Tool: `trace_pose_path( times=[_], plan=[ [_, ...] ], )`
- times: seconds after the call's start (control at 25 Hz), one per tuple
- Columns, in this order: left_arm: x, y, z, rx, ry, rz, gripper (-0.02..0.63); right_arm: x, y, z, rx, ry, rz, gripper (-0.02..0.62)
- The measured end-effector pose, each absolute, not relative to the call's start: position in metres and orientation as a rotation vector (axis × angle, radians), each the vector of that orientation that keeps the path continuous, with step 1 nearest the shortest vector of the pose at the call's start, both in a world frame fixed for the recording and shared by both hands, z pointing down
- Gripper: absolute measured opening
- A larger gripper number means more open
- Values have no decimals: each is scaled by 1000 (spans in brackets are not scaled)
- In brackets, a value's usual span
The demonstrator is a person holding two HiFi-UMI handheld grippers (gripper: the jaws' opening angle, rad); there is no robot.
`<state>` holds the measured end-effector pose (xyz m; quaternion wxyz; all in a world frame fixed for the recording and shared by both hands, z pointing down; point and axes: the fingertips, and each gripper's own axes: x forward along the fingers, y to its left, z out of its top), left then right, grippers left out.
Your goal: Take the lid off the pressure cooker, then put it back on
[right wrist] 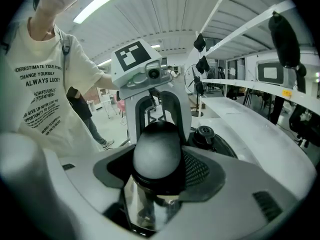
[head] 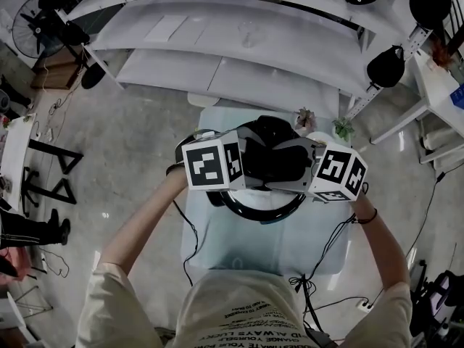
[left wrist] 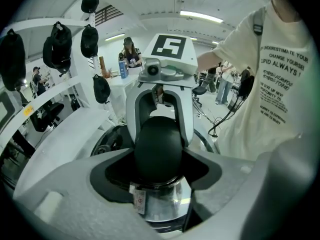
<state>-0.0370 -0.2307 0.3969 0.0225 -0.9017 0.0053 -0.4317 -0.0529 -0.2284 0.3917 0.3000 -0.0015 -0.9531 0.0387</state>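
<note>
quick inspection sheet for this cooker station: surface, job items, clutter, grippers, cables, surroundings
surface: small table with a pale top
job's things: pressure cooker at mid table; black lid with a valve; cannot tell whether the lid is seated
clutter: two small plants at the table's far edge
grippers: left gripper shut on the left handle; right gripper shut on the right handle; they face each other across the cooker
cables: black cables hang beside the table
surroundings: white shelving, black caps hung up, a fan, people in the background
</note>
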Motion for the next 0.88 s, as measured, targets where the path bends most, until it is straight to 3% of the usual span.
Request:
trace_pose_path(
  times=[0.88],
  plan=[
    [-37,-233,405,-2831,16,-1371,290,-53,-230,399,-62,-2533,144,278]
  ],
)
